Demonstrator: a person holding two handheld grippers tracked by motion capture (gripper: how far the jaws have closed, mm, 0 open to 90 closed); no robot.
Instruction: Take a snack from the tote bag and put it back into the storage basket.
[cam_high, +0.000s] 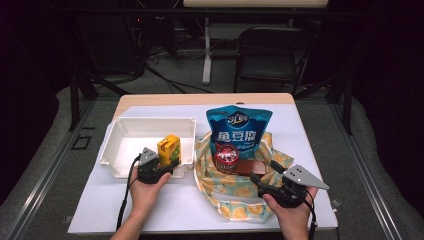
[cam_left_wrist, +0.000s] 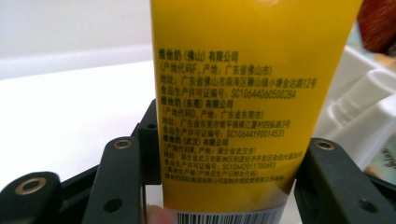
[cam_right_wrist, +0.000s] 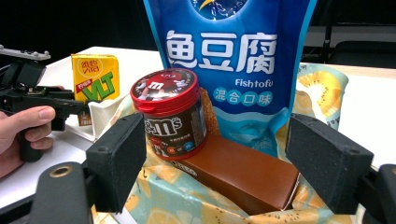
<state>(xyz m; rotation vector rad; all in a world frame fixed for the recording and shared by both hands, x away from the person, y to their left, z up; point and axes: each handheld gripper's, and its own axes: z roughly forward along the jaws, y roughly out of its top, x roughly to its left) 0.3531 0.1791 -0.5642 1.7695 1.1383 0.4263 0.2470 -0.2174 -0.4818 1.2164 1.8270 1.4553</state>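
While the left gripper clamped the yellow drink carton between its half-closed jaws, the carton stood upright over the front right corner of the white tub, at abt 9 o'clock from the cloth bag. In the left gripper view the carton's printed side sat w/ a black jaw pressed on each edge. The right gripper hung at abt 5 o'clock of the bag, jaws wide apart, nothing held. In the right gripper view its jaws framed the red-lidded candy jar & the brown box lying beside it, both inside the bag, w/ the blue snack pouch upright behind them at 12 o'clock. White table under it all.
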